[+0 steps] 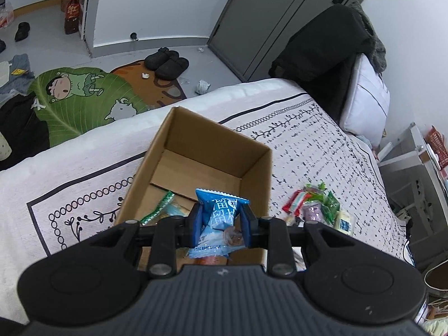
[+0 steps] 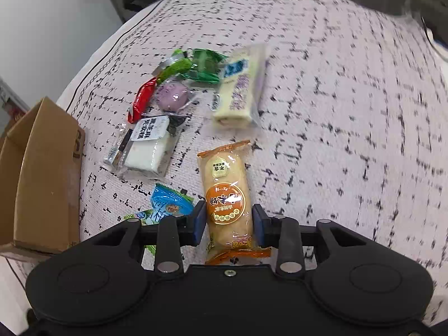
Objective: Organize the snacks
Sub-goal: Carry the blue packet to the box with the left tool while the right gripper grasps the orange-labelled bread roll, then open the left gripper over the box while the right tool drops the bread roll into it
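Note:
My left gripper [image 1: 221, 219] is shut on a blue snack packet [image 1: 221, 212] and holds it above the near end of an open cardboard box [image 1: 253, 168] on the bed. A green-edged packet [image 1: 159, 205] lies inside the box. My right gripper [image 2: 228, 221] has its jaws around an orange rice-cracker packet [image 2: 226, 196] lying on the bedspread, pads touching its sides. The box also shows in the right wrist view [image 2: 42, 168], at the left. Loose snacks lie ahead: a white cake packet [image 2: 145, 145], a purple one [image 2: 170, 96], a cream bar [image 2: 240, 92], a blue packet [image 2: 170, 203].
The bed has a white patterned cover [image 2: 350, 112]. A snack pile [image 1: 316, 207] lies right of the box. A pillow [image 1: 366, 98] and dark clothes [image 1: 324, 50] sit at the bed's head. On the floor are a cartoon rug [image 1: 84, 98] and slippers [image 1: 168, 63].

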Motion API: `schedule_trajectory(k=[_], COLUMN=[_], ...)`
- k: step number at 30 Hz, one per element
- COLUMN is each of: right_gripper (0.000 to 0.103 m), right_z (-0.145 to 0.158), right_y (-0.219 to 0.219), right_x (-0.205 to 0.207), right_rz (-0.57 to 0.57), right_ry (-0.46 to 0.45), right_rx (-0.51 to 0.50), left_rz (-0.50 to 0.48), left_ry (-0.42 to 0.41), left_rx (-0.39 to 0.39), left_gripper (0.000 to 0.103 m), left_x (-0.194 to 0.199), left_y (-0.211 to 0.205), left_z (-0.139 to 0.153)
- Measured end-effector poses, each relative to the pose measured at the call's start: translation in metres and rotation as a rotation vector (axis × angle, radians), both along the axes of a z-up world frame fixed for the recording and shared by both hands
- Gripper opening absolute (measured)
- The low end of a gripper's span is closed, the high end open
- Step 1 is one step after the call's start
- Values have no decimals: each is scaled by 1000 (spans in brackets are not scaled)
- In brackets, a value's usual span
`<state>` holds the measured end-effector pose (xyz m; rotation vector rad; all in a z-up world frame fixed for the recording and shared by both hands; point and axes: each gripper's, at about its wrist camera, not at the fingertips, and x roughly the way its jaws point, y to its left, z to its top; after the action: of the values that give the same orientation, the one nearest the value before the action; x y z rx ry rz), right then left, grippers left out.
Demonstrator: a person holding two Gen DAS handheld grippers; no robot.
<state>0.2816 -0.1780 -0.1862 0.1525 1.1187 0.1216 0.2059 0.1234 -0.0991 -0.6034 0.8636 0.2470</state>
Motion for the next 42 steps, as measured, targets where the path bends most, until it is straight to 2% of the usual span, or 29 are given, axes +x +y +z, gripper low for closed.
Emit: schedule_trajectory(k=[9, 13, 17, 25, 30, 34, 37, 39, 42], right_gripper=[33, 33, 33, 34, 34, 35, 42, 63, 65], right_z=[34, 57, 77, 107, 116, 116, 116, 116, 118], right_y=[15, 33, 54, 105, 137, 153, 158, 161, 155], right_x=[6, 8, 9, 11, 9, 14, 18, 19, 18], right_rz=[3, 29, 58, 146, 198, 203, 210, 206, 203], right_ry=[-81, -124, -156, -183, -193, -195, -208, -204, -218], right_rx=[69, 102, 141, 227, 245, 279, 306, 292, 273], left_rz=[49, 89, 100, 88, 85, 105, 112, 107, 99], left_ry=[24, 5, -13, -30, -43, -51, -60, -66, -72], left_rx=[-21, -3, -18, -52, -31, -44, -46, -42, -27], left_gripper=[28, 32, 33, 48, 57, 61, 63, 63, 64], left_x=[0, -1, -1, -3, -6, -9, -12, -12, -12], left_y=[19, 25, 31, 37, 38, 44, 46, 46, 44], left_z=[-21, -23, -25, -28, -27, -27, -26, -26, -24])
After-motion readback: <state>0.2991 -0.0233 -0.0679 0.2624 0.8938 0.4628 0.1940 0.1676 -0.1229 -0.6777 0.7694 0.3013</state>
